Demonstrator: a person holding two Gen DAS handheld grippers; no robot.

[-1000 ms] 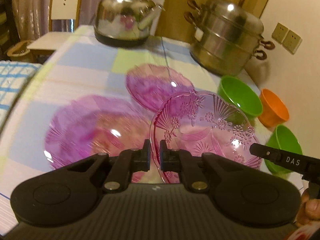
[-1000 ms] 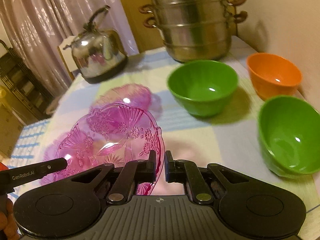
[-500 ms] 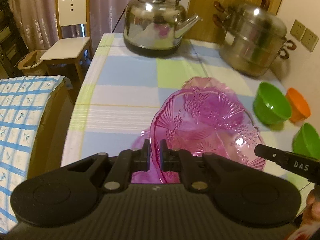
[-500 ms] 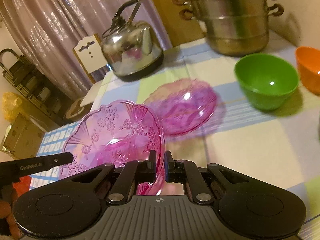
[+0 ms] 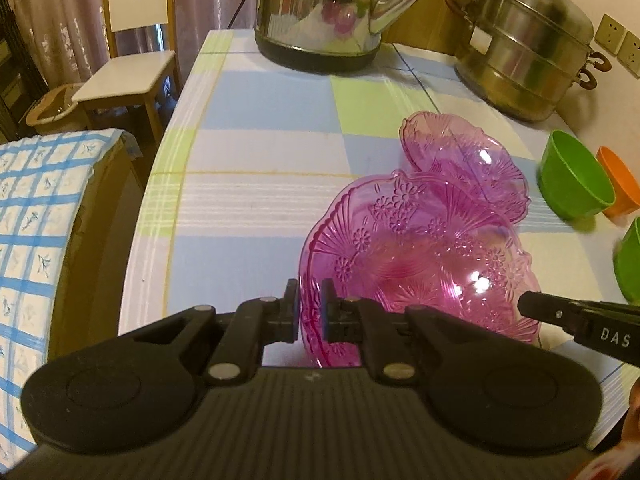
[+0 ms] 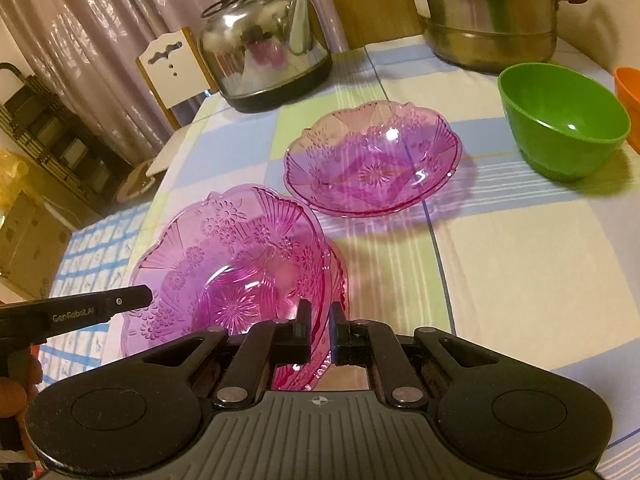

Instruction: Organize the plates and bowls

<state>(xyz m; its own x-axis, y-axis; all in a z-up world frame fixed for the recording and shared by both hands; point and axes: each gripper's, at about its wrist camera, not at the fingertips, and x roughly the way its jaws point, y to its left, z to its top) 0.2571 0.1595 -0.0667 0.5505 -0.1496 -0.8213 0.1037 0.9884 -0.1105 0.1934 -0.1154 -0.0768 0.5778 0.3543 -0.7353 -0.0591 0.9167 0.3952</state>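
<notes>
Left gripper (image 5: 309, 308) and right gripper (image 6: 321, 330) both angled down, fingers pinched narrow on opposite rims of the same pink glass dish (image 5: 420, 264), carried between them. It sits over another pink dish (image 6: 340, 276) beneath it; whether they touch, can't tell. A further pink dish (image 6: 372, 160) rests on the bench (image 5: 256, 152), checked cloth in blue, green, white. Green bowl (image 6: 564, 120) to the right, orange bowl (image 5: 620, 184) beside it. Far end: steel kettle (image 5: 320, 12), stacked steel steamer pot (image 5: 524, 44). White chair (image 5: 132, 52) and curtains beyond bench edge.
</notes>
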